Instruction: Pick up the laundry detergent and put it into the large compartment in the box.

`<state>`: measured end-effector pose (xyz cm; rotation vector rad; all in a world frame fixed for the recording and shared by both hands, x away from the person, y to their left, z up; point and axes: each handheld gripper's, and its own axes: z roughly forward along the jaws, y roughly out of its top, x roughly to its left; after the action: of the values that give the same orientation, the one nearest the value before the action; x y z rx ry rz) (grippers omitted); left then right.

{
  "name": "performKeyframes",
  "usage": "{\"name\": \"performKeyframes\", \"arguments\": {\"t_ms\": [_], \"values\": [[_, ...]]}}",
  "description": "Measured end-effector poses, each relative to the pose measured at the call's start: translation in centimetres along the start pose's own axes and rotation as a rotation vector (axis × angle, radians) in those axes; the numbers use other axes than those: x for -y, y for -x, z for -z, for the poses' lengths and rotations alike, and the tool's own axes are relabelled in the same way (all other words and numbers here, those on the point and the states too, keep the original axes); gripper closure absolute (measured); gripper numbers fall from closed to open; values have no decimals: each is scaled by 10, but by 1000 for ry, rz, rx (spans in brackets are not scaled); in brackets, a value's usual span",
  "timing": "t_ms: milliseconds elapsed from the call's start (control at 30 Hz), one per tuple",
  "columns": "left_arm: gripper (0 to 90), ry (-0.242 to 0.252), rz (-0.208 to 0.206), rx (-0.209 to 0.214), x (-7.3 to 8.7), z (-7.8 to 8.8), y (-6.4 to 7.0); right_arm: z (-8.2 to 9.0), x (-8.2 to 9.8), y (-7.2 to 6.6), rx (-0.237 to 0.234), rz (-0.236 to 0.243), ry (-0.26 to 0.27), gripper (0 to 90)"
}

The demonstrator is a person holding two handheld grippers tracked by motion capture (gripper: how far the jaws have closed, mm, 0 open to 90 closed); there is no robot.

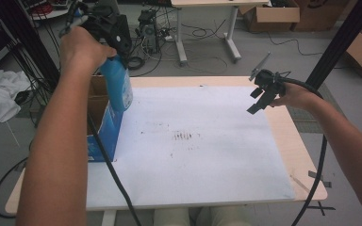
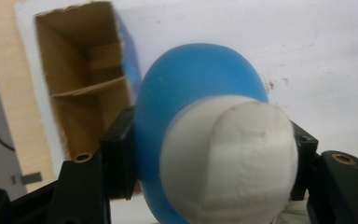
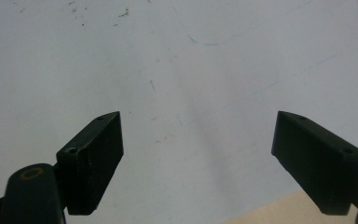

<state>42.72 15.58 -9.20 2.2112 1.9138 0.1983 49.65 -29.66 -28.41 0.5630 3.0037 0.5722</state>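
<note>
Between left tool (image 2: pixel 205 154) jaws: blue bottle (image 2: pixel 191 88), above box (image 2: pixel 81 74)

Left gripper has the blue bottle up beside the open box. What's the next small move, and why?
Probably carry the blue bottle rightward over the white mat and lower it: the left gripper grips it clear of the box.

Bare forearms, black tongs (image 3: pixel 198 163) — blocky jaws, brass-ringed screw holes, black trailing cables
</note>
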Motion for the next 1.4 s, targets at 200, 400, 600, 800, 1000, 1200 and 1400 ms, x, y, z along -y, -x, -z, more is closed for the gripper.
{"name": "performKeyframes", "arguments": {"t_ms": [200, 400, 600, 800, 1000, 1200, 1400], "values": [[382, 6, 39, -8, 11, 6, -24, 0, 0, 0, 1, -1, -2, 165], [383, 21, 42, -32, 20, 11, -42, -1, -1, 0, -2, -11, -10, 165], [383, 38, 38, -51, 27, 11, -55, -2, -3, 0, -1, -2, -8, 165], [383, 40, 47, -66, 32, 0, -66, -3, -3, -1, 0, -8, -18, 165], [384, 30, 29, -68, 35, -22, -71, -2, -1, 1, 2, -4, -10, 165], [383, 18, 17, -60, 38, -45, -75, -1, 0, 1, 5, -9, -13, 165], [384, 17, 9, -67, 44, -70, -78, 0, 2, 2, 8, -13, -13, 164]]}}
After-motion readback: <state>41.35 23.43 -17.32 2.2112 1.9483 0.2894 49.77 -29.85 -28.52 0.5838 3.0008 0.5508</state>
